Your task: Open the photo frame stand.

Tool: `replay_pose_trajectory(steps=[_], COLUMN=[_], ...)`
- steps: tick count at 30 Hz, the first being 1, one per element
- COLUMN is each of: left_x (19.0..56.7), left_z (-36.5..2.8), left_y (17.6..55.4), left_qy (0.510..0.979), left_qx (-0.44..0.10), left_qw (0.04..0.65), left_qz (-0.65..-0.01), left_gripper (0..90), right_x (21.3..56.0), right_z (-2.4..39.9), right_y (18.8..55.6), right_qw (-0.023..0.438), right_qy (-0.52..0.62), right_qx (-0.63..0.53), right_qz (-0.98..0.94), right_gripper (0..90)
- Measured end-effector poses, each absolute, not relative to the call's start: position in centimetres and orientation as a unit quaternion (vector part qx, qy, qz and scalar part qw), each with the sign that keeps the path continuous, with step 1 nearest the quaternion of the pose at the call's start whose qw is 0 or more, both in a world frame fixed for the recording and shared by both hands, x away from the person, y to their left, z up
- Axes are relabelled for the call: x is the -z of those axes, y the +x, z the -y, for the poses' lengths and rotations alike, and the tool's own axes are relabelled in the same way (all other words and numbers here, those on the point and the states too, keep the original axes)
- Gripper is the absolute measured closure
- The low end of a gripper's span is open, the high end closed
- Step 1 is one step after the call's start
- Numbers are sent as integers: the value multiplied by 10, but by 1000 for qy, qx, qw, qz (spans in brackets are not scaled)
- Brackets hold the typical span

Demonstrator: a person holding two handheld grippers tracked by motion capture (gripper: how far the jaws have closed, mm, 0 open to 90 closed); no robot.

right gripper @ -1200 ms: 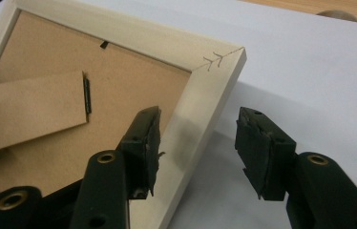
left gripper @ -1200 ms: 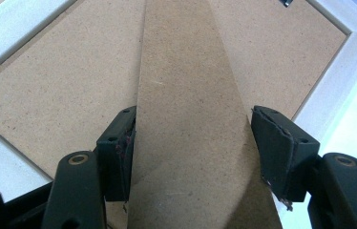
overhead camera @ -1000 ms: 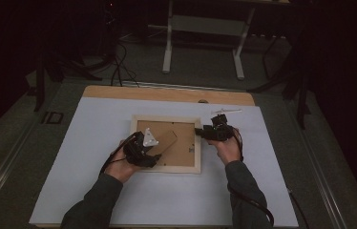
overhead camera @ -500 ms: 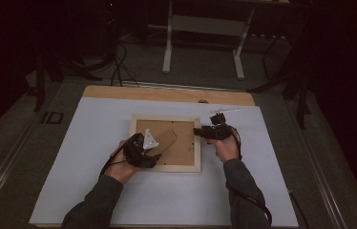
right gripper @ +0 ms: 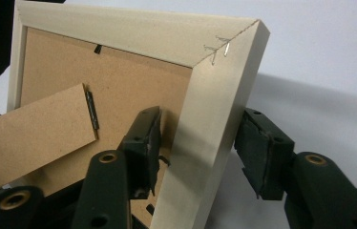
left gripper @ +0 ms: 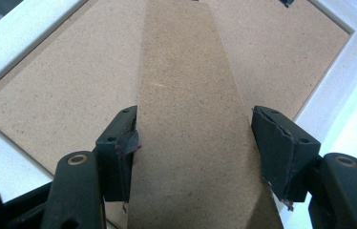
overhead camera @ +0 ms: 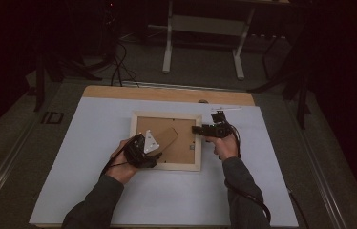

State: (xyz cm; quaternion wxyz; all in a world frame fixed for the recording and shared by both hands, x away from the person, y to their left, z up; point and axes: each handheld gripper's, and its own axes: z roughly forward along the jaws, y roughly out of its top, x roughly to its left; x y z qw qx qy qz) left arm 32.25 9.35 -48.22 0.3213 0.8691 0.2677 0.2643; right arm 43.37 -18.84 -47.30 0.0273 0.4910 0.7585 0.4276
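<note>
A picture frame (overhead camera: pixel 167 164) is seen lying face down on the white table (overhead camera: pixel 90 143), its brown backing board (right gripper: pixel 119 86) uppermost. The left gripper (left gripper: pixel 193 143) is held over the board, its jaws set wide on either side of the cardboard stand (left gripper: pixel 186 95), the left pad touching its edge; a firm grip cannot be confirmed. The right gripper (right gripper: pixel 195 148) is placed astride the frame's right rail, one jaw inside, one outside, gaps visible, nothing clamped. Since the earlier frames, the right gripper has been drawn slightly lower along that rail; the left is unchanged.
</note>
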Motion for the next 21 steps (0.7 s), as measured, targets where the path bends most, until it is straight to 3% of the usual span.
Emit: replay_pose_trajectory(steps=[7, 21], left_x=[482, 481], left_z=[-96, -102], left_y=[322, 326], left_qy=[869, 866], left_qx=[-273, -246], left_qw=[325, 350], left_qz=[-256, -260], left_gripper=[385, 377], right_x=[471, 469], right_z=[199, 199], right_y=[433, 429], right_qw=[4, 17], right_qy=[497, 493], right_qx=[-451, -453], right_qz=[-741, -743], right_gripper=[596, 596])
